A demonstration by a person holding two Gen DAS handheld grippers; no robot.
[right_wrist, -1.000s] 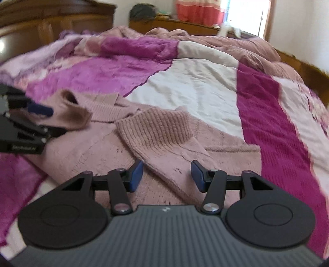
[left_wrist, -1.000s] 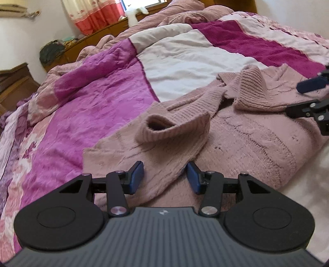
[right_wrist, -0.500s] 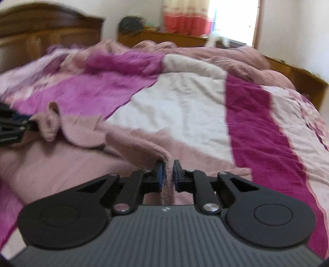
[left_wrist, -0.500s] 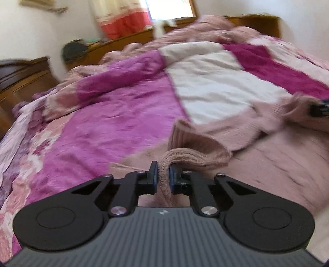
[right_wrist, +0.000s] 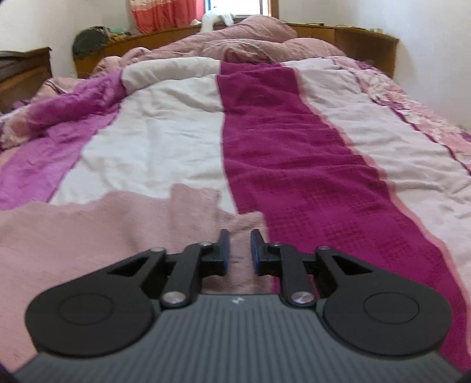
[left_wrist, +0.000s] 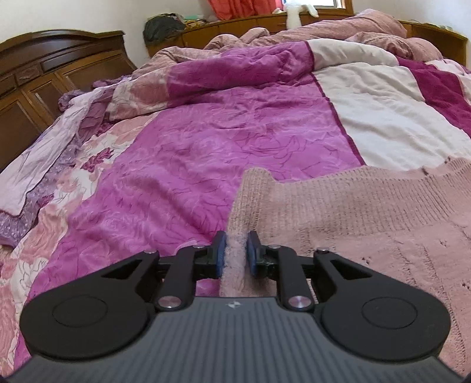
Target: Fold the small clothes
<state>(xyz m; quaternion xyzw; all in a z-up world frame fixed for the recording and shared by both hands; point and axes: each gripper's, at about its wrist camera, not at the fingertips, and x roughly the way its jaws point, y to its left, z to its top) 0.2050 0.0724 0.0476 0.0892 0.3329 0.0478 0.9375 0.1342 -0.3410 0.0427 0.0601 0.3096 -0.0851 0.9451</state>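
Note:
A pink knitted sweater [left_wrist: 353,212] lies spread on the bed. In the left wrist view a raised fold of its edge stands between my left gripper's [left_wrist: 235,250] blue pads. The jaws are opening, but the knit still fills the gap and touches both pads. In the right wrist view the sweater [right_wrist: 103,229] lies flat at the lower left. My right gripper [right_wrist: 239,250] hovers over its right-hand edge. Its jaws are opening too, and only flat knit shows below the gap. Neither gripper appears in the other's view.
The sweater rests on a bedspread of magenta [left_wrist: 206,147], cream [right_wrist: 164,147] and dark pink [right_wrist: 294,162] stripes. A rumpled pink duvet [left_wrist: 323,29] is heaped at the far end. A dark wooden headboard [left_wrist: 44,73] stands at the left, with a dark bag [left_wrist: 162,26] on the ledge behind.
Both grippers went from open over the bunched sleeves to shut on a sleeve each. They then swung apart sideways, drawing the knit out flat. The jaws have since parted somewhat.

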